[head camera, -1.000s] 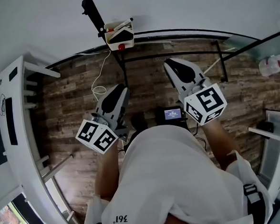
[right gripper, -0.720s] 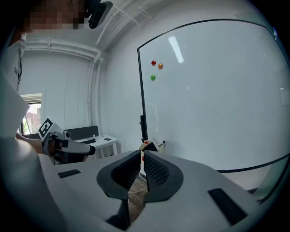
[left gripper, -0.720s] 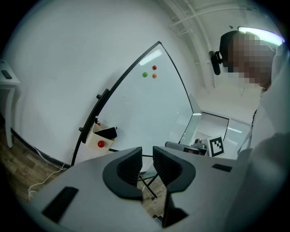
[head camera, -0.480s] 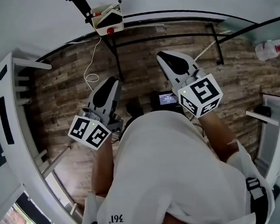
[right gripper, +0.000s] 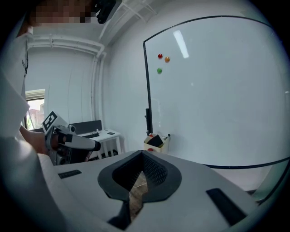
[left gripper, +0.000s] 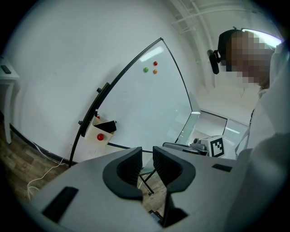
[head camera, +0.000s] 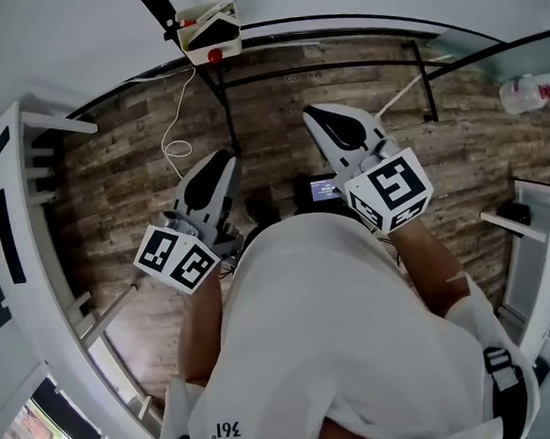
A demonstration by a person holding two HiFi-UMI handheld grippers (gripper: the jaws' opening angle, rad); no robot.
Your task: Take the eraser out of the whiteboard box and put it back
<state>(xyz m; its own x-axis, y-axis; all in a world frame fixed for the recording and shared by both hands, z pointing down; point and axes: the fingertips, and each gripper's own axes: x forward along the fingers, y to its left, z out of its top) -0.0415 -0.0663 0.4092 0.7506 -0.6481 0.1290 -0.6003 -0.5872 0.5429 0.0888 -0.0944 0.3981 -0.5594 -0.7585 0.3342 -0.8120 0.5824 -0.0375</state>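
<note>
I see the whiteboard (right gripper: 217,99) filling the right side of the right gripper view, its black frame running down toward the wooden floor (head camera: 122,187). In the head view the person's white shirt (head camera: 340,350) takes up the lower middle, and both grippers are held out above it.

The left gripper (left gripper: 146,159) lies left of centre in the head view. In its own view its jaws stand a narrow gap apart, with nothing between them and only floor showing through. The right gripper (right gripper: 142,157) lies right of centre, and its jaws are closed tip to tip and empty.

The whiteboard box (head camera: 210,35) hangs by the board's frame at the top of the head view, well apart from both grippers. The eraser (left gripper: 105,126) is inside it, a black wedge leaning between the cream walls. A red round knob (left gripper: 100,137) sits on the box's front.

High on the board, close together, are a red board magnet (right gripper: 160,56), an orange board magnet (right gripper: 167,59) and a green board magnet (right gripper: 159,70).
</note>
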